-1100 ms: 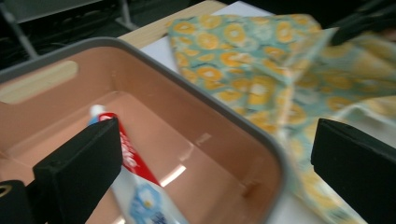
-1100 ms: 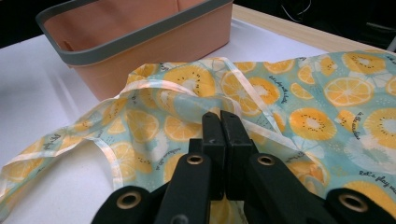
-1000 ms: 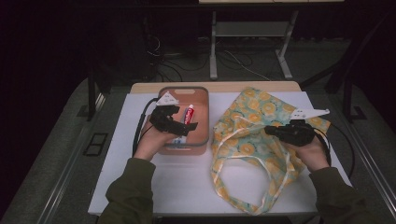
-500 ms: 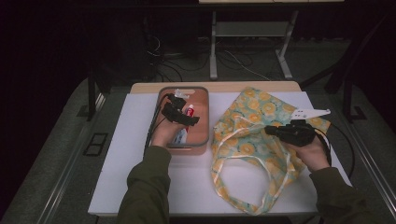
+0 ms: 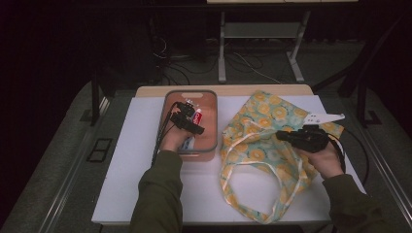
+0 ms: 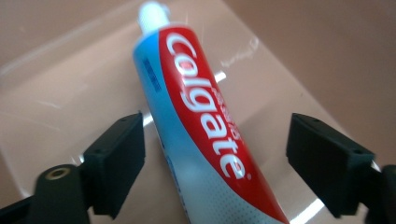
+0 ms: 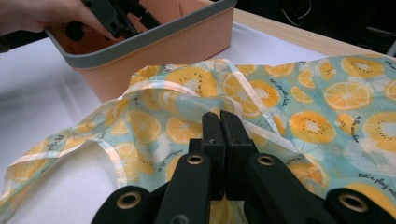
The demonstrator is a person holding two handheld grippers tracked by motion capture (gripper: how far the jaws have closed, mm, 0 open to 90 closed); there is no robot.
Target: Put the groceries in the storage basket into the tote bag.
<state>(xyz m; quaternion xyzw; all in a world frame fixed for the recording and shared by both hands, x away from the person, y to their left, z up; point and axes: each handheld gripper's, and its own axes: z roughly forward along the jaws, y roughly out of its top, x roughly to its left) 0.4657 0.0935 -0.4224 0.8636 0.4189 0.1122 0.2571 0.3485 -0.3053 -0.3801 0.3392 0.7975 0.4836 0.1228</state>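
Nearest our side of the bench [image 5: 121,189], we hold the right gripper [image 5: 284,136] with its jaws pressed together on the cloth of the yellow-and-teal citrus-print tote bag [image 5: 262,145], which lies flat on the white surface with its handles looped toward us. Farther out and to the left, we hold the left gripper [image 6: 215,158] inside the peach plastic bin [image 5: 214,121], jaws spread wide on either side of the Colgate toothpaste tube [image 6: 201,112], which lies on the bin's floor, cap pointing away.

Glossy plastic toothpaste tube [image 6: 205,126], smooth plastic tray [image 5: 208,145], printed cloth bag [image 7: 299,107]
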